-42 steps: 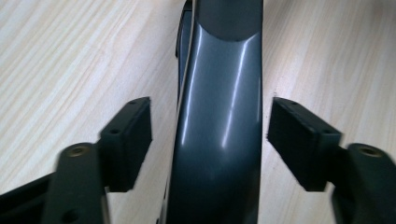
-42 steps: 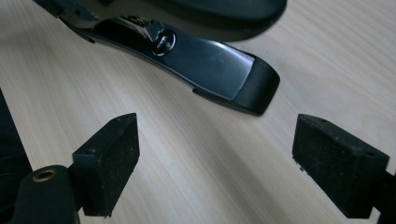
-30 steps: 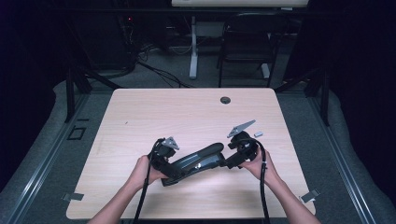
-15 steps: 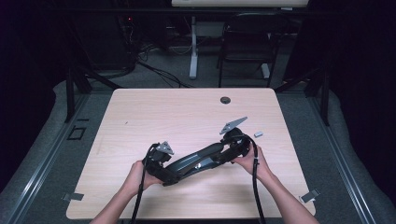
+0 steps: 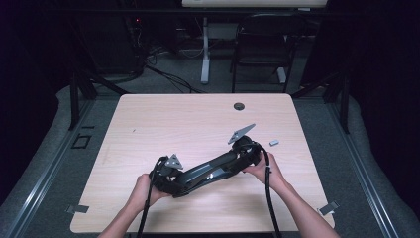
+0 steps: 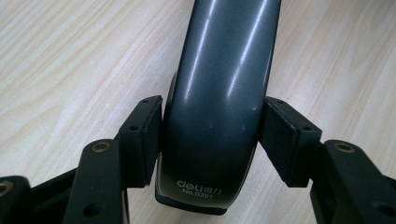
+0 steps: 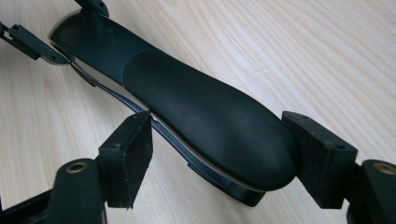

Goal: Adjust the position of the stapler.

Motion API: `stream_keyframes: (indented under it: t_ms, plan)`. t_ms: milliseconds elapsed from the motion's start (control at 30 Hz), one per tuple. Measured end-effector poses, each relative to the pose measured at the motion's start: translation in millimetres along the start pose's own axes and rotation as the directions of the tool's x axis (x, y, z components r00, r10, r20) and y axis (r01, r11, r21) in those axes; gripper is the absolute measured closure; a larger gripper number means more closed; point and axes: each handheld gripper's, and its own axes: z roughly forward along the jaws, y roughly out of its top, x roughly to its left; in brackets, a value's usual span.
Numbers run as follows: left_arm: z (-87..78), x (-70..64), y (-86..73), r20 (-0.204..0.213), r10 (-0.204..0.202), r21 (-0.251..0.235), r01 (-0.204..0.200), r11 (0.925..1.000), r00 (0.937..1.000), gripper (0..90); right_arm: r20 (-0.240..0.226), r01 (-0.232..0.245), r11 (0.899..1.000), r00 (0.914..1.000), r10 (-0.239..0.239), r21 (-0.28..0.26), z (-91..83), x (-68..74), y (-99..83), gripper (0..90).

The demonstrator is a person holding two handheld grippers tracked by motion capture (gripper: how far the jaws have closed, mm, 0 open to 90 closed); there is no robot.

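The left gripper [image 6: 212, 140] pinches the rear end of the long-arm stapler [image 5: 208, 171] between both pads. The right gripper [image 7: 219, 161] has its pads [image 7: 128, 158] at the two sides of the handle end, pinching it. The stapler lies on the wooden table [image 5: 163, 124], toward 6 o'clock. A small grey piece [image 5: 274, 143] lies at 2 o'clock from it.

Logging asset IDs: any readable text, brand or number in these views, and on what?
"deli", then two small characters too small to read: on the end of the stapler held between the left gripper jaws.
"No.0391": just below it, same end.
Nothing else legible on the table or on the small grey piece.
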Motion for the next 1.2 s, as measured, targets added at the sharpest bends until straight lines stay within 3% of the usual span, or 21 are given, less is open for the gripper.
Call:
stream_keyframes:
  t_ms: [433,600,833,1200]
  plan:
    - [2.3,2.7,5.4,0.009,0.068,0.028,-0.068,0.9973,0.9976,42.1,-0.001,-0.008,1.0,1.0,0.008,0.003,-5.7,2.5,-6.4,31.2]
    - [6.4,6.3,12.0,0.012,0.06,0.038,-0.06,0.9975,0.9982,39.7,0.014,-0.014,1.0,0.9998,0.014,0.009,-10.0,7.4,-11.7,35.8]
    - [11.8,9.3,19.8,0.022,0.083,0.042,-0.084,0.9956,0.9963,37.7,0.04,-0.015,1.0,0.9991,0.015,0.021,-15.5,13.3,-18.3,39.7]
    - [17.4,12.5,31.6,0.045,0.154,0.074,-0.157,0.9848,0.987,36.9,0.048,-0.032,0.999,0.9984,0.031,0.01,-20.9,16.8,-27.3,43.0]
